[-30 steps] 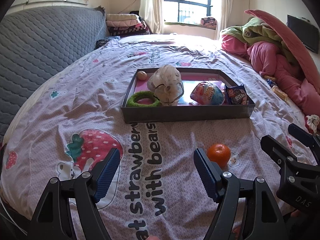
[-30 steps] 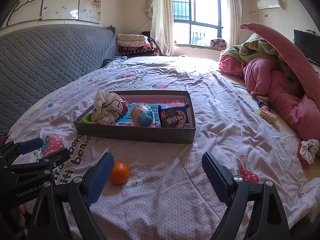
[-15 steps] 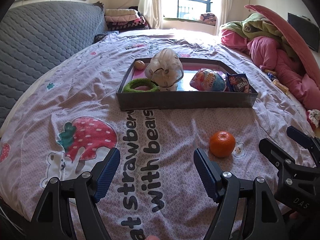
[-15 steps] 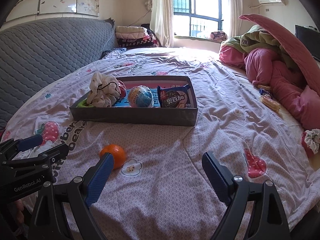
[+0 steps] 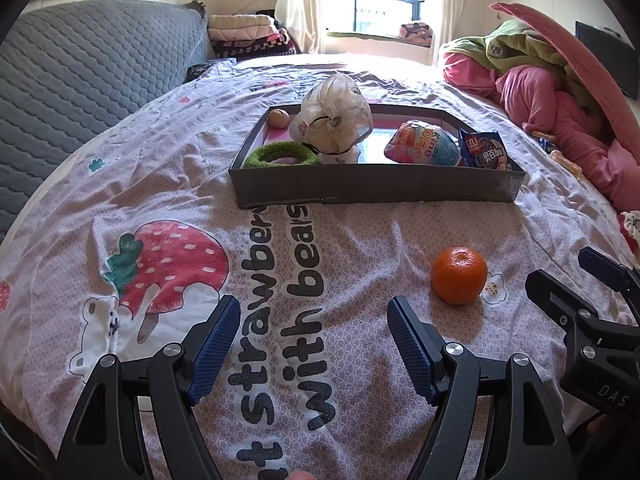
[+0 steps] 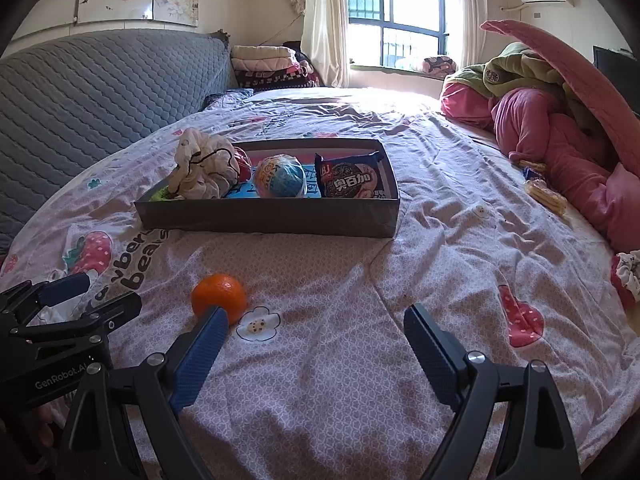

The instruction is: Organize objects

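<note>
An orange tangerine (image 5: 459, 275) lies alone on the bedsheet, also in the right wrist view (image 6: 218, 297). Behind it stands a grey tray (image 5: 376, 191) (image 6: 268, 218) holding a green ring (image 5: 280, 155), a white cloth bundle (image 5: 332, 117), a round snack bag (image 5: 422, 148) and a dark biscuit packet (image 5: 484, 152). My left gripper (image 5: 314, 320) is open and empty, the tangerine just right of its right finger. My right gripper (image 6: 316, 330) is open and empty, its left fingertip just in front of the tangerine.
A grey quilted headboard (image 5: 80, 60) runs along the left. Pink and green bedding (image 6: 560, 120) is piled at the right, with small wrapped snacks (image 6: 544, 196) beside it. Folded blankets (image 6: 264, 64) sit by the window.
Both grippers have moved forward toward the tangerine and tray, which look larger and nearer. Both stay open.
</note>
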{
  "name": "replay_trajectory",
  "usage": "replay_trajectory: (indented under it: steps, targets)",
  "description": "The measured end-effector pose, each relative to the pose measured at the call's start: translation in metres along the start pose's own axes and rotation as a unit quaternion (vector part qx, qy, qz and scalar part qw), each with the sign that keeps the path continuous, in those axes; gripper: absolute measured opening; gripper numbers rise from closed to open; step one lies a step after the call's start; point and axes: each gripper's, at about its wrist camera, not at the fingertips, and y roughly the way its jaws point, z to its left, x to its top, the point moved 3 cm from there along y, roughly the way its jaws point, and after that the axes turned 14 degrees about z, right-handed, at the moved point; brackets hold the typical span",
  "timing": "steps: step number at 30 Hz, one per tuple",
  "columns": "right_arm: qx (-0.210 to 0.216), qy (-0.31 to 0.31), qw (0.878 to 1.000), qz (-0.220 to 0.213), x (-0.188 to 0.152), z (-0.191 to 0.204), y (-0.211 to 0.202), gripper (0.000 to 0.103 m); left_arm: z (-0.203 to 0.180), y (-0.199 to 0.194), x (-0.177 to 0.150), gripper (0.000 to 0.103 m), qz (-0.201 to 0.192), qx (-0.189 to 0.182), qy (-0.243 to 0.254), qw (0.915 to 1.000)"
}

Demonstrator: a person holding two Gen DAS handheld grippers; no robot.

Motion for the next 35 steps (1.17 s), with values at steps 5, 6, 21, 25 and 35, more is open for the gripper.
replay_trajectory:
  steps: [5,6,21,25,35]
  targets:
    - [0.006,0.006,1.000,-0.003,0.000,-0.002,0.003,0.089,0.005,0.007,0.000,0.077,0.001,0.001,-0.008,1.0000]
    - [0.007,0.007,1.000,-0.002,0.000,-0.003,0.004,0.089,0.006,0.009,0.000,0.077,0.003,0.001,-0.010,0.9999]
    - [0.014,0.010,1.000,0.007,-0.003,-0.002,0.010,0.089,0.008,0.016,-0.001,0.077,0.008,0.001,-0.010,0.9999]
    - [0.015,0.010,1.000,0.013,-0.004,-0.002,0.012,0.089,0.009,0.016,-0.001,0.077,0.007,0.002,-0.009,0.9999]
    - [0.017,0.010,1.000,0.020,-0.006,-0.001,0.015,0.089,0.007,0.015,-0.003,0.077,0.004,0.002,-0.006,1.0000]
